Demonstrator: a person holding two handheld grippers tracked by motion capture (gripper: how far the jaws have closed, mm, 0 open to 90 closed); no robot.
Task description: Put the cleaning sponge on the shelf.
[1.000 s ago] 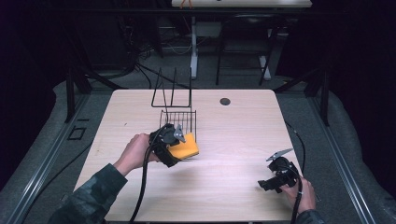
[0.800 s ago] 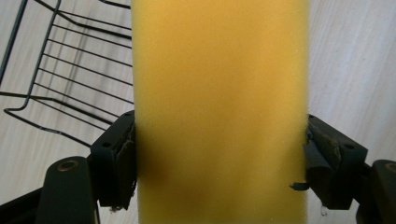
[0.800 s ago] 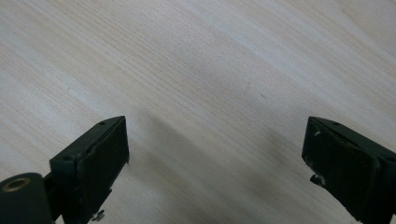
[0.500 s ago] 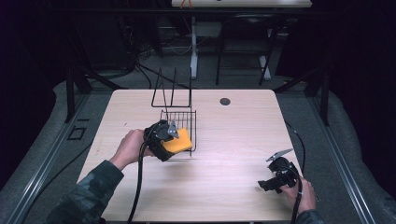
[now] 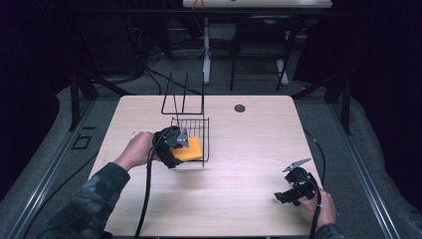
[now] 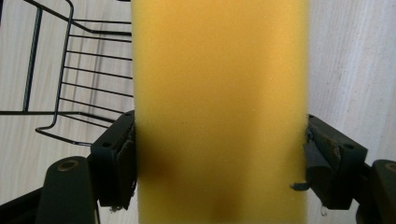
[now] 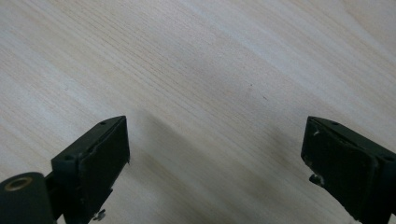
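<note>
A yellow sponge (image 5: 189,148) is held over the black wire basket (image 5: 199,124) at the table's middle left. My left gripper (image 5: 180,144) is shut on the sponge; in the left gripper view the sponge (image 6: 219,107) stands between both jaws, and the wire basket (image 6: 65,79) lies behind it at the left. My right gripper (image 5: 286,194) rests near the front right of the table, open. In the right gripper view its jaws (image 7: 215,158) stand wide apart over bare wood.
The basket has a tall wire handle (image 5: 183,97) rising at its far side. A small dark round spot (image 5: 240,108) marks the light wooden table (image 5: 249,149) near the far edge. Cables trail from both grippers off the front.
My left gripper has carried the sponge up and away from me, from the basket's front edge into the basket. The right gripper has stayed still.
</note>
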